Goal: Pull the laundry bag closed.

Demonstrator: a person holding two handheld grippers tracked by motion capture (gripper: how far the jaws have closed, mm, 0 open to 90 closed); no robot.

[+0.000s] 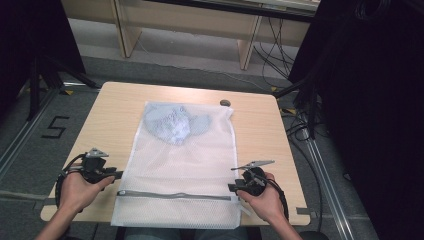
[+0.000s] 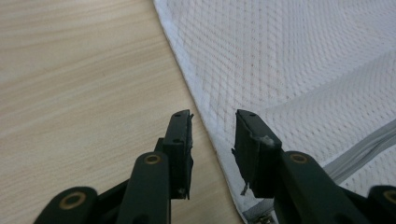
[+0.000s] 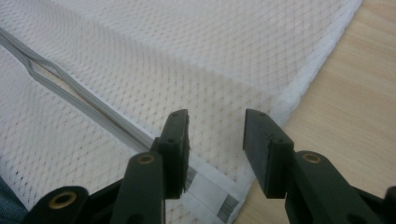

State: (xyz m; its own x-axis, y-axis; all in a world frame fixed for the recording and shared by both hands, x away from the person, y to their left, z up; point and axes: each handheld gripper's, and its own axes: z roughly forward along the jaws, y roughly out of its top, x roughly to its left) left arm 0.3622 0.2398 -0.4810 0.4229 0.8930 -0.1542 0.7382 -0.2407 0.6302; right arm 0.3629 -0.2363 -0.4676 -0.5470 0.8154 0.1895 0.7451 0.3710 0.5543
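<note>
White mesh laundry bag (image 1: 180,165) flat on wood table (image 1: 260,135), a gripper at each side edge, both released.

L gripper (image 2: 212,122): jaws apart, nothing btwn pads, bag's hem right under the gap. R gripper (image 3: 215,122): jaws wide, empty, over the corner by the grey zipper (image 1: 175,195). Beyond them, bluish garment (image 1: 175,122) sits inside at bag's far end. Mesh looks light, floppy, prob. slippery; best pinch the thicker seam near zipper ends, not open netting.

Bare table (image 1: 110,115) was left along both sides of the mesh bag (image 1: 180,165), where room for a gripper was offered. The far edge was obstructed by a small dark disc (image 1: 225,103). The bag's middle was raised by a bundled blue garment (image 1: 175,122).
</note>
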